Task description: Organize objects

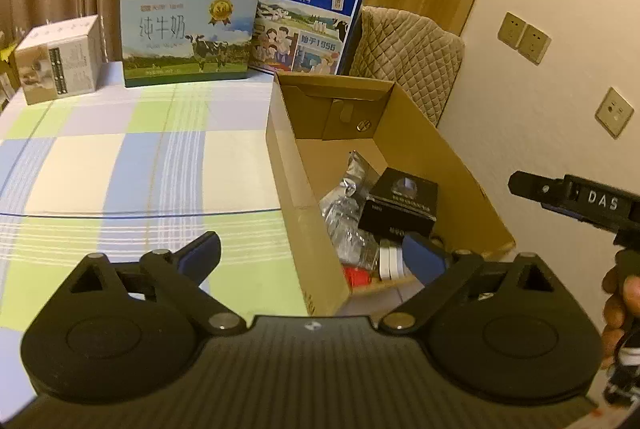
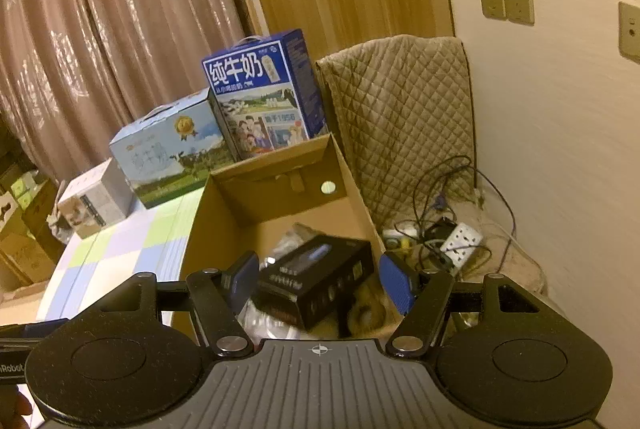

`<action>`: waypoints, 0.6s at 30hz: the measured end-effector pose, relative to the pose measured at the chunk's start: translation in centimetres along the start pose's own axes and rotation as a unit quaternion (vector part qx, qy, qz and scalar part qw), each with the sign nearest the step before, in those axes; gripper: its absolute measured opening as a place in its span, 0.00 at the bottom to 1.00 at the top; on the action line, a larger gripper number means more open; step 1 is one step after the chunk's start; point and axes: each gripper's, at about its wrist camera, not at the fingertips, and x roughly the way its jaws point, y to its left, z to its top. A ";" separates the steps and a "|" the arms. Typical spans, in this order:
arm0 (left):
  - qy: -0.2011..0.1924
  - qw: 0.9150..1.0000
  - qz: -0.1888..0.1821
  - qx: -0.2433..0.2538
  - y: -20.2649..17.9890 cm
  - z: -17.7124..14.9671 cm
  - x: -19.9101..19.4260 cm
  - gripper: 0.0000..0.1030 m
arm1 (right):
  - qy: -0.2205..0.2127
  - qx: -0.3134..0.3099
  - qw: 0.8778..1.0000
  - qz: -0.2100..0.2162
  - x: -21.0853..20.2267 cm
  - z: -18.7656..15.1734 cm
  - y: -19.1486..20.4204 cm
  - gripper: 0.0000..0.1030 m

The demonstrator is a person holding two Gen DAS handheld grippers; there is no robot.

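The left gripper [image 1: 312, 255] sits at the bottom of the left wrist view with its jaws spread wide and nothing between them, one blue pad over the checked cloth [image 1: 140, 169] and the other over the near end of the open cardboard box [image 1: 452, 157]. The box stands right of centre on the counter, against its right edge. Inside it lie a black carton [image 1: 400, 203], a crinkled silver foil pouch [image 1: 344, 205], something white and something red at the near end.

In the right wrist view the right gripper [image 2: 318, 281] hovers above the same box [image 2: 208, 225], jaws apart and empty, the black carton [image 2: 320, 277] lying tilted below and between them without touching the pads.

Along the far edge, in the upper left of both views, stand three cartons: a small grey one [image 1: 60, 61], a pale blue milk carton [image 1: 188, 33] and a dark blue milk carton [image 1: 308, 17]. A quilted cover [image 2: 404, 121] hangs behind the box.
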 end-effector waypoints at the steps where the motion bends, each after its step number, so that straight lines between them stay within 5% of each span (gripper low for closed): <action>1: -0.002 1.000 0.003 0.002 -0.1 -0.4 -0.7 0.96 | 0.002 -0.002 1.000 -0.001 -0.8 -0.3 0.2 0.62; 18: -0.026 0.999 0.032 -0.022 0.1 -7.2 -12.0 0.99 | 0.037 -0.060 0.997 -0.001 -10.9 -9.0 6.1 0.74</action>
